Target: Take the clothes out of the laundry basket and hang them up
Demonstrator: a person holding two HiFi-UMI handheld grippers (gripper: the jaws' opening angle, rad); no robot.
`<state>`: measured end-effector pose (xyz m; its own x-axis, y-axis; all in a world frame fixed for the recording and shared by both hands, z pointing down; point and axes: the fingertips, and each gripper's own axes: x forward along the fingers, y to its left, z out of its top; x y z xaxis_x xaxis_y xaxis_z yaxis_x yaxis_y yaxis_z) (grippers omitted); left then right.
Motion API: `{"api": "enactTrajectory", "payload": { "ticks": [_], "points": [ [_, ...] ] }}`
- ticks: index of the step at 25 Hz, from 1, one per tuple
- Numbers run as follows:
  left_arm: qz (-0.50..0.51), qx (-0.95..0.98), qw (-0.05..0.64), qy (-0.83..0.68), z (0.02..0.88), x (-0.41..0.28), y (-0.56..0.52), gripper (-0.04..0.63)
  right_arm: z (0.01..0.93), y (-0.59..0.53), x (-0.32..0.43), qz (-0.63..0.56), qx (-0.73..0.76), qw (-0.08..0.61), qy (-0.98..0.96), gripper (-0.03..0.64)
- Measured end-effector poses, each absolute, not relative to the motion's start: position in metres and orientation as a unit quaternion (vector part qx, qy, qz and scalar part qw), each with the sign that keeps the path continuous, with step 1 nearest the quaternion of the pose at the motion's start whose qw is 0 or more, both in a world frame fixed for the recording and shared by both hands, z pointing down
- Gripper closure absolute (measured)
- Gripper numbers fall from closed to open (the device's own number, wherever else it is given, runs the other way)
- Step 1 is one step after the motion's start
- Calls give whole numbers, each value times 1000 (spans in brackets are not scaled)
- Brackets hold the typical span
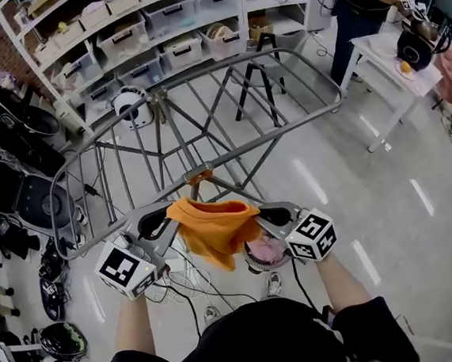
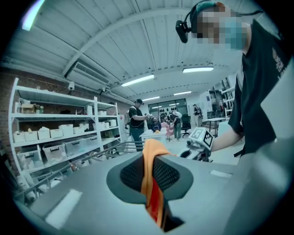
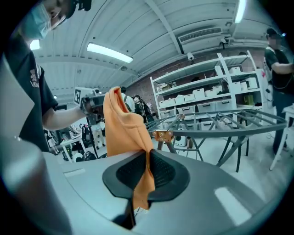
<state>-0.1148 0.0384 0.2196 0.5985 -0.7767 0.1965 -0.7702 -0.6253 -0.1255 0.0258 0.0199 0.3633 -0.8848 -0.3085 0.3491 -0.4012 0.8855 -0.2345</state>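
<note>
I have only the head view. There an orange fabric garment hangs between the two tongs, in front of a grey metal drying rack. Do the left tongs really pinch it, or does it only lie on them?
Observer: Pinched. In the left gripper view the left tongs are shut on the orange fabric garment, which runs down between the black ribbed pads.
Operator: And the right tongs?
Observer: The right gripper view shows the right tongs shut on it too; a short end comes out toward the camera.
Operator: Is the garment all orange?
Observer: No. Between the left pads a red patch shows.
</note>
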Motion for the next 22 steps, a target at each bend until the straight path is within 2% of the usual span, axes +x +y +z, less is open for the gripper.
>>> {"api": "enactTrajectory", "payload": {
  "ticks": [13,18,22],
  "points": [
    [-297,-833,108,454,216,-83,-19,571,238,-56,115,135,233,108,-957,588],
    [-364,-809,159,434,192,-79,-55,571,172,-74,133,103,240,81,-962,588],
    [-376,-795,199,432,150,-73,-95,572,115,-91,144,70,241,76,-965,588]
  ]
}}
